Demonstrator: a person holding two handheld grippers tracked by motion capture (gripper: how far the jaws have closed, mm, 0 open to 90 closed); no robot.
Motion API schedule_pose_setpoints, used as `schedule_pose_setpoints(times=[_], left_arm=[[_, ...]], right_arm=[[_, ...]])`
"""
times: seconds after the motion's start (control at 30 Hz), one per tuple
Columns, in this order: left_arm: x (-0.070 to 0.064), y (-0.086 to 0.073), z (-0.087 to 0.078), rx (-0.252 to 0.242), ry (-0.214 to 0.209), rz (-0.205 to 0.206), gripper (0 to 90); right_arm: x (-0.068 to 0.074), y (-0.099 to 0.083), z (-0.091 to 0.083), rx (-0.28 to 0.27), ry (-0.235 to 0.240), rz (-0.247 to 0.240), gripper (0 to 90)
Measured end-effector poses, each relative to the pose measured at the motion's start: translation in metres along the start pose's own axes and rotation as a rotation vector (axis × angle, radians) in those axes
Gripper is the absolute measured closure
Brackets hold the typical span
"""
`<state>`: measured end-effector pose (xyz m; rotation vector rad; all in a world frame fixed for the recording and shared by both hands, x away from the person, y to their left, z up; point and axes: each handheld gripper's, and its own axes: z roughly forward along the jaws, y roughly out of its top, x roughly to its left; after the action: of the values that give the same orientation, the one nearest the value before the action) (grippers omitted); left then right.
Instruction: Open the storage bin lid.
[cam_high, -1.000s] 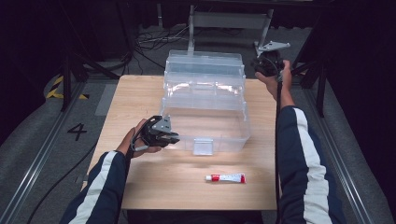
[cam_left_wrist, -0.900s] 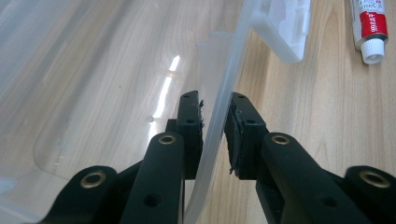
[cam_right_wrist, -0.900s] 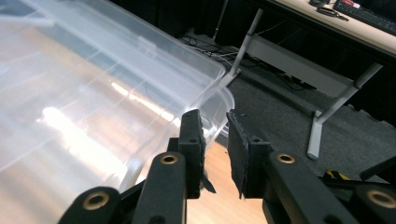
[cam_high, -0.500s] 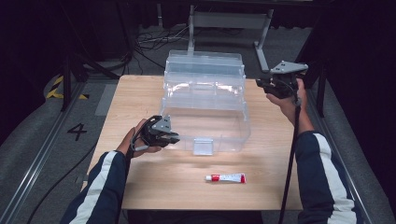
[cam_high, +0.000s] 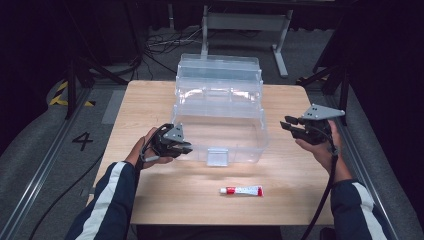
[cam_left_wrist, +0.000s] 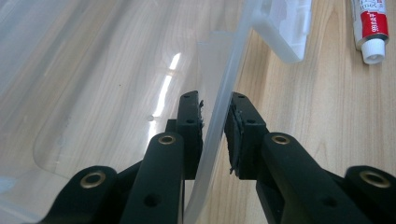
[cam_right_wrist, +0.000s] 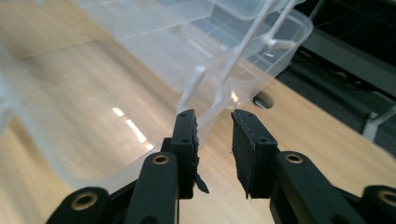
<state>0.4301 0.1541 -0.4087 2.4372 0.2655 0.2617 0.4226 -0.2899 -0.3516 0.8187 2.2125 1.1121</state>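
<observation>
A clear plastic tiered box (cam_high: 219, 95) stands open in the middle of the wooden table (cam_high: 150, 100). My left gripper (cam_high: 186, 147) is shut on the front wall of its lowest bin, at the near left corner. In the left gripper view the thin clear wall (cam_left_wrist: 229, 79) passes between the pads of the left gripper (cam_left_wrist: 214, 100). My right gripper (cam_high: 287, 125) hangs open to the right of the box, clear of it. The right gripper view has the right gripper (cam_right_wrist: 214, 116) with empty jaws pointing at the box's corner (cam_right_wrist: 140, 70). A red and white tube (cam_high: 241, 190) lies near the front edge.
The box's white latch (cam_high: 218, 156) hangs on its front wall, just right of my left gripper. The tube's white cap (cam_left_wrist: 373, 51) is seen past the latch (cam_left_wrist: 285, 32). Bare wood spans the table's left and right sides. Cables and a metal stand (cam_high: 240, 22) lie behind the table.
My right gripper has come away from the box's upper right side, moving nearer and lower, and now hangs beside the bottom bin. The left gripper has held still on the wall.
</observation>
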Motion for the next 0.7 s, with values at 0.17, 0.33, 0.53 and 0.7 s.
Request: schedule_pose_setpoints(times=[0.17,0.33,0.53,0.7], left_arm=[[-0.002,0.002,-0.001,0.016,0.018,0.008,76.6],[-0.005,0.004,-0.001,0.03,0.038,0.013,76.4],[-0.01,0.004,-0.005,0.033,0.086,0.008,74.0],[-0.011,0.002,-0.012,0.019,0.107,0.01,71.0]], right_arm=[[0.018,-0.016,-0.002,0.029,0.046,-0.014,70.5],[0.034,-0.03,0.001,0.078,0.135,-0.022,68.9],[0.058,-0.043,0.008,0.135,0.215,-0.046,67.3],[0.074,-0.047,0.015,0.163,0.277,-0.065,66.5]])
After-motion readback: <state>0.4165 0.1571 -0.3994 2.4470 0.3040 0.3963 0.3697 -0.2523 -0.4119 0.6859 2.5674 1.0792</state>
